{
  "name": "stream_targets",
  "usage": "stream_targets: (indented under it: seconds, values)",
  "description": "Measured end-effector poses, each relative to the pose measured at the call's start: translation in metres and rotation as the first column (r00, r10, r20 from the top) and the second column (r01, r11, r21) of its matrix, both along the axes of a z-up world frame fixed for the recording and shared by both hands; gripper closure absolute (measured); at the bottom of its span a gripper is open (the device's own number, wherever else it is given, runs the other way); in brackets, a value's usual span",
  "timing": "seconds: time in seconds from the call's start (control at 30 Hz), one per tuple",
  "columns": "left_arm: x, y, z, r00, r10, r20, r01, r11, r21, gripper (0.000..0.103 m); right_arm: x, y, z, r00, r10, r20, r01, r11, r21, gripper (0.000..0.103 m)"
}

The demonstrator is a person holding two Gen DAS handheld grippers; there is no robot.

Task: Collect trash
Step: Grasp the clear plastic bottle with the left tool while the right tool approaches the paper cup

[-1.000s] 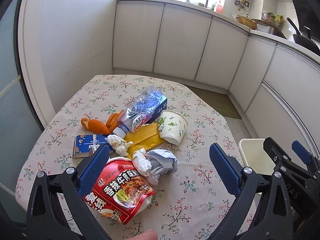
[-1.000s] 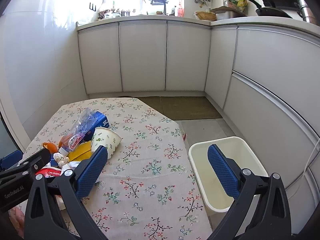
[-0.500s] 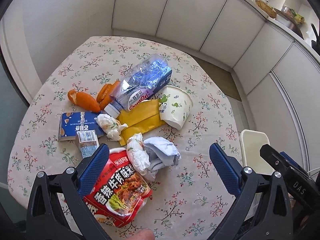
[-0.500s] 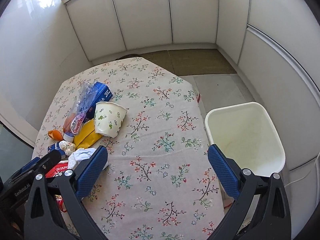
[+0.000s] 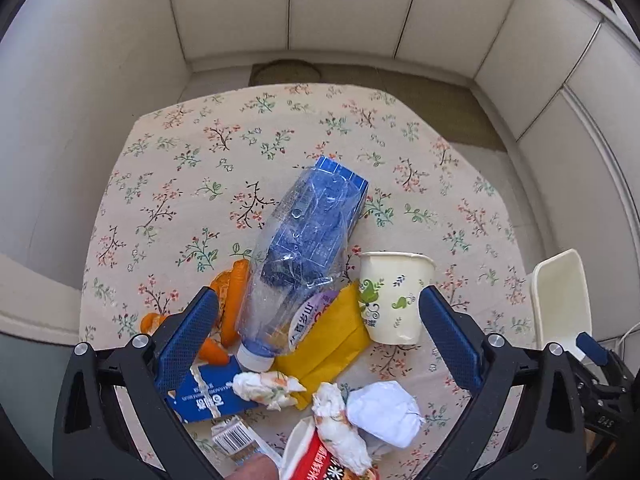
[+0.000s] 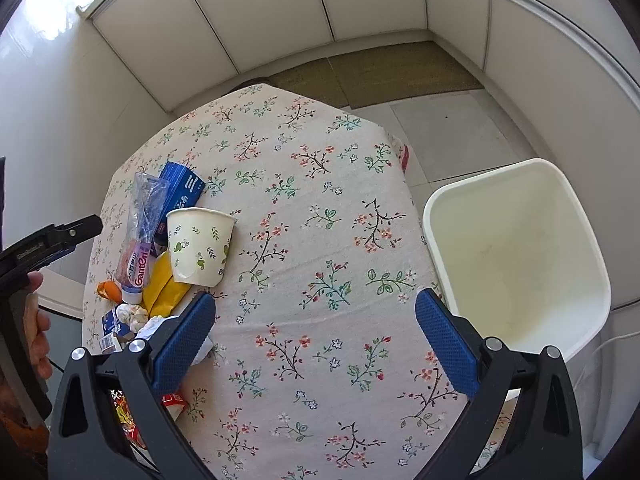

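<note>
Trash lies in a heap on the floral table (image 5: 200, 184): a crushed clear plastic bottle (image 5: 298, 256) over a blue carton (image 5: 344, 184), a paper cup (image 5: 394, 294) on its side, a yellow wrapper (image 5: 332, 340), orange peel (image 5: 230, 300), crumpled tissues (image 5: 384, 412), a torn blue box (image 5: 208, 398) and a red noodle packet (image 5: 320, 460). My left gripper (image 5: 316, 336) is open above the heap, empty. My right gripper (image 6: 314, 340) is open over bare tablecloth (image 6: 320, 240), right of the cup (image 6: 198, 246) and bottle (image 6: 140, 232). A white bin (image 6: 516, 256) stands off the table's right edge.
White cabinets (image 6: 280, 8) and wall surround the table. A brown mat (image 6: 380, 72) lies on the floor behind it. The bin (image 5: 560, 296) shows at the right in the left wrist view. The left gripper's body (image 6: 36, 248) and hand show at the left edge.
Both grippers have tilted downward and moved forward over the table. The left one now sits over the bottle and cup. Nothing was grasped.
</note>
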State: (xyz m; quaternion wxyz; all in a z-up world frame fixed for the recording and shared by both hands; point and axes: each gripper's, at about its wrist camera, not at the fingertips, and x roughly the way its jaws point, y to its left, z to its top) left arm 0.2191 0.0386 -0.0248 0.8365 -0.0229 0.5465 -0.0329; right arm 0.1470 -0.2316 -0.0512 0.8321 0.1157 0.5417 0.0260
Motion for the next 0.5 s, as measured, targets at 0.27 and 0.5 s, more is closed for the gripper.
stream_targets:
  seconds: [0.27,0.5]
  values:
    - [0.045,0.001,-0.049,0.987,-0.041,-0.156,0.054,0.996,0.077,0.007,0.013,0.005,-0.012,0.998,0.045,-0.050,-0.041,0.996,0.074,0.006]
    - [0.054,0.006,-0.081,0.974,-0.042,-0.223,0.064,0.994,0.091,0.007,0.019,0.014,-0.025,0.988,0.098,-0.122,-0.099,0.995,-0.002,0.006]
